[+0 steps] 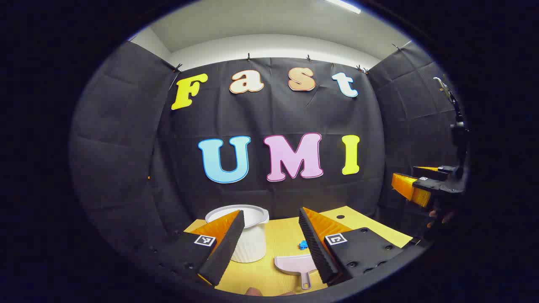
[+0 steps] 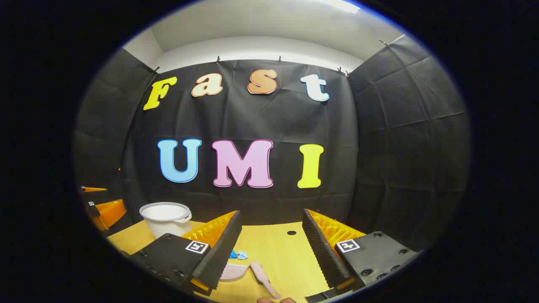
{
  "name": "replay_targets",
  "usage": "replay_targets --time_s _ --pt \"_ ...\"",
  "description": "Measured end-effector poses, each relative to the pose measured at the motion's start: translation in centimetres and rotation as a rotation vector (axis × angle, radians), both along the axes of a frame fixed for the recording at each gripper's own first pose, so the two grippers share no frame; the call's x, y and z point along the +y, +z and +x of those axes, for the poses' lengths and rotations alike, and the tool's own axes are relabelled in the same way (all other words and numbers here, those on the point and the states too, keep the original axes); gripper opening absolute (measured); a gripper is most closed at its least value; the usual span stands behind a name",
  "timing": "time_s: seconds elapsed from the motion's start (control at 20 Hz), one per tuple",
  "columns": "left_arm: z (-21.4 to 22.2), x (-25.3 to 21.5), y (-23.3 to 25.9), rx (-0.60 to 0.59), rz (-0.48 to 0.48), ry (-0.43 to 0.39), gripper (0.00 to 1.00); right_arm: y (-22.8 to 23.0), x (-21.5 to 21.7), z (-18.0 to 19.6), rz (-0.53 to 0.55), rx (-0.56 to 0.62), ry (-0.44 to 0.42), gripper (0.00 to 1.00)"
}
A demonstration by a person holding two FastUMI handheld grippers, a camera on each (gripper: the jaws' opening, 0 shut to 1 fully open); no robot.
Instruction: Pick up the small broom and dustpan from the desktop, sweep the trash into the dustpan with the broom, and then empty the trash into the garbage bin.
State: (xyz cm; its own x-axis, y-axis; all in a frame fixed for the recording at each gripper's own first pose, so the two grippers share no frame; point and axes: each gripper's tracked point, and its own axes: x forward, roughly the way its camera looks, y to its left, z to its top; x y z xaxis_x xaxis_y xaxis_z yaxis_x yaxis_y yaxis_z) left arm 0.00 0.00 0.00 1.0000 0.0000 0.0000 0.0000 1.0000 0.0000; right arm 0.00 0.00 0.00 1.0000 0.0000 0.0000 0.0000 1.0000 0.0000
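Note:
A pale pink dustpan (image 1: pixel 294 265) lies on the yellow desktop (image 1: pixel 278 235), handle toward me, partly behind the right finger of my left gripper (image 1: pixel 269 248). That gripper hovers open above it, holding nothing. Blue scraps of trash (image 1: pixel 302 245) sit just beyond the pan. In the right gripper view, the small pink broom (image 2: pixel 263 274) lies beside the dustpan (image 2: pixel 233 272), with the blue trash (image 2: pixel 238 254) behind them. My right gripper (image 2: pixel 271 252) is open over the broom, nothing between its fingers. The right gripper (image 1: pixel 417 189) also shows far right in the left gripper view.
A white ribbed garbage bin (image 1: pixel 250 237) stands at the desk's back left, also seen as the bin (image 2: pixel 166 219) in the right gripper view. A small dark hole (image 2: pixel 291 232) marks the desktop. The left gripper (image 2: pixel 101 210) appears at the far left.

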Motion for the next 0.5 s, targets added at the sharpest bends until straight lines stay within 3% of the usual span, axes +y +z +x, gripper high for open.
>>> replay_targets --time_s 0.05,0.1,0.15,0.5 --pt "0.2 0.1 -0.5 0.007 -0.002 -0.003 0.77 -0.2 0.4 0.4 -0.001 0.004 0.002 0.89" --pt "0.3 -0.1 -0.8 0.015 -0.006 -0.016 0.77 -0.3 0.7 0.7 0.001 0.007 0.007 0.94" --pt "0.4 -0.3 -1.0 0.018 -0.009 -0.027 0.77 -0.2 1.1 0.9 -0.001 0.003 0.013 0.89" --pt "2.2 -1.7 -1.4 0.021 -0.062 -0.027 0.77 -0.8 1.9 1.9 -0.091 -0.015 0.039 0.89"
